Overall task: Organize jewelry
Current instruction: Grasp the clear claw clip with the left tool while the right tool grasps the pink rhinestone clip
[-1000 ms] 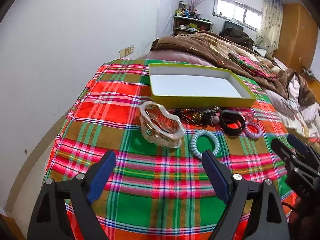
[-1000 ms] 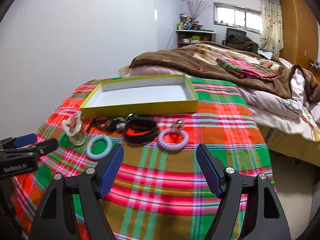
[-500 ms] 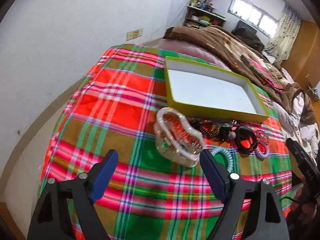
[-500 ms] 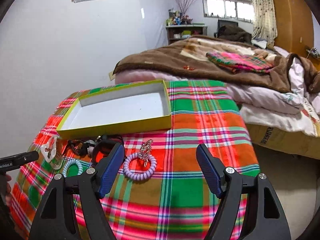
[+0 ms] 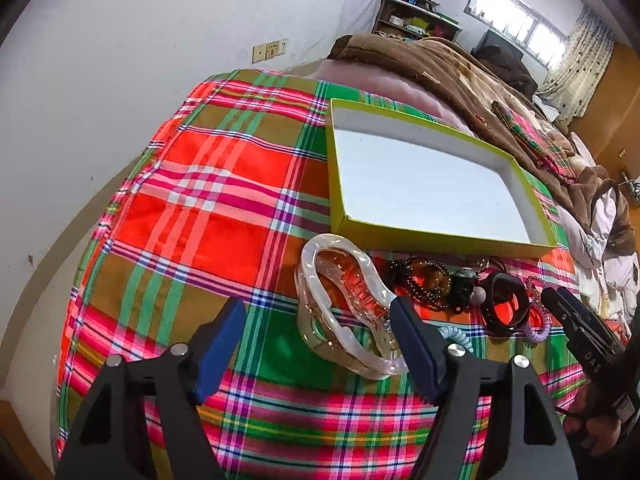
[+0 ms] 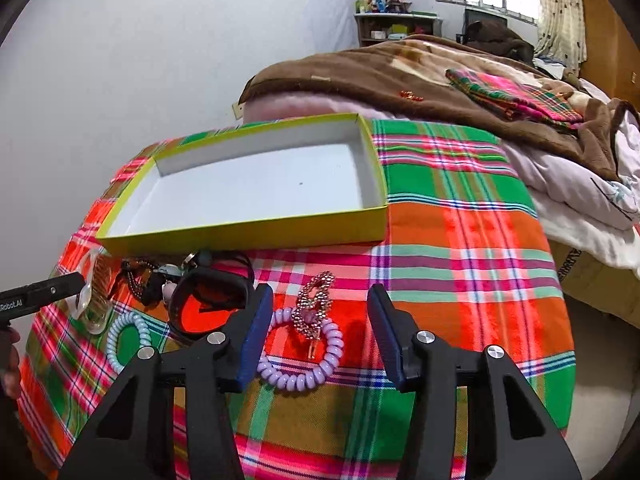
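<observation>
A row of jewelry lies on the plaid cloth in front of an empty yellow-green box (image 5: 432, 236) (image 6: 248, 236). My left gripper (image 5: 316, 344) hovers at a clear hair claw clip (image 5: 344, 312). Its jaws are closing, the right pad overlaps the clip and the left pad stands well clear. My right gripper (image 6: 320, 334) hangs over a purple spiral hair tie (image 6: 300, 364) with a rhinestone clip (image 6: 314, 312) on it. These jaws are closing too, with both pieces between them and the right pad clear of the tie.
Between the two lie a pale blue spiral tie (image 6: 128, 340), a black band (image 6: 212, 300) and dark beaded bracelets (image 5: 428, 284). A brown blanket (image 6: 400, 76) covers the bed behind the box. The white wall is at the left, and the cloth drops off at the right.
Both grippers have come forward and lower toward the row of jewelry. The left has closed in on the clear claw clip, the right on the purple tie, and both pairs of jaws have narrowed.
</observation>
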